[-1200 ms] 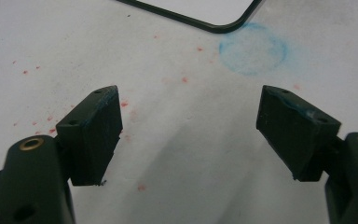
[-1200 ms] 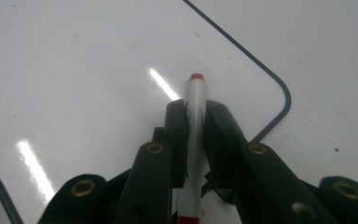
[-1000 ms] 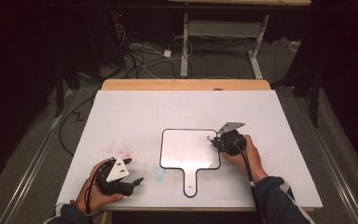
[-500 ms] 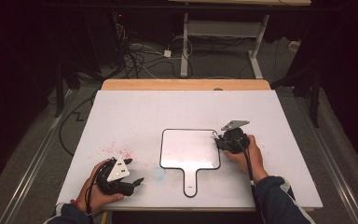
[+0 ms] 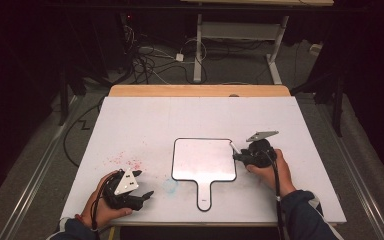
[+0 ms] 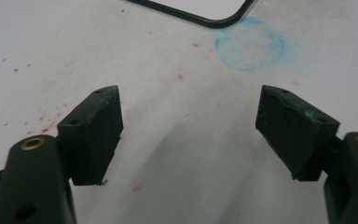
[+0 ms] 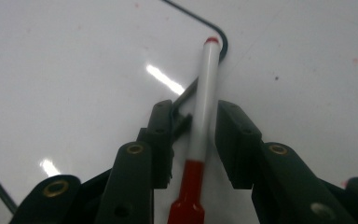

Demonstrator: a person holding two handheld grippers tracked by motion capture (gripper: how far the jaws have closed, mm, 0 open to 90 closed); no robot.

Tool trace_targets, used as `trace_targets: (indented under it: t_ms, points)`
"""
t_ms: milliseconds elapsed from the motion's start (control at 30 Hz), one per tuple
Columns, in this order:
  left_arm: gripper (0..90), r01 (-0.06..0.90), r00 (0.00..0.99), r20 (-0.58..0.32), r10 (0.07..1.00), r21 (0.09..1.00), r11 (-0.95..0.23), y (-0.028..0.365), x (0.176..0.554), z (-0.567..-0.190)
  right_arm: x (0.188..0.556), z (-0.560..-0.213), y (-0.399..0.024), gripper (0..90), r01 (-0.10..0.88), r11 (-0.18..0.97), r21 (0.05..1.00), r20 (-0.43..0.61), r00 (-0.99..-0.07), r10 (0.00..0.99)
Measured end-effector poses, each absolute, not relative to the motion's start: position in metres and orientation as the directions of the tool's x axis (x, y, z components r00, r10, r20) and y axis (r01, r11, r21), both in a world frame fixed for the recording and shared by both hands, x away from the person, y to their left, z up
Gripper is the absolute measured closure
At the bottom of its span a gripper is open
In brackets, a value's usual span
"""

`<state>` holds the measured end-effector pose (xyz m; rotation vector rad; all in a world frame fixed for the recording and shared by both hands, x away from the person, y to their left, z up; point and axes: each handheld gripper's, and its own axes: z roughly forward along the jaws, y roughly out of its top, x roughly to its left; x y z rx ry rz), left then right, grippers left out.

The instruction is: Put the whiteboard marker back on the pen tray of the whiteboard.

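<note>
Red-capped marker (image 7: 204, 112) between right claw (image 7: 195, 140) jaws | just opening, loose | on whiteboard (image 5: 203, 159) edge

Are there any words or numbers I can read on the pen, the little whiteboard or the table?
None: no readable text anywhere.
Red-and-white marker between the right gripper jaws: plain barrel, no print visible.
Small whiteboard: blank.
White table: red specks and a smudged blue ring, no letters or numbers.
</note>
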<state>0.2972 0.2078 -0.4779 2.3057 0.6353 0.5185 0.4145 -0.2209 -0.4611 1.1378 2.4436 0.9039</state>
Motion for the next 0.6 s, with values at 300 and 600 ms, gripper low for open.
trace_targets:
  t_ms: [300,600]
  points:
    - [22.0,0.297,0.812,0.186,0.553,0.684,-0.666,0.206,0.297,-0.479,0.405,-0.464,-0.227,81.7,0.605,0.486,0.63,-0.016,-0.616,0.788]
    - [22.3,0.298,0.813,0.184,0.552,0.683,-0.667,0.206,0.297,-0.479,0.398,-0.458,-0.222,82.2,0.59,0.459,0.664,-0.028,-0.594,0.804]
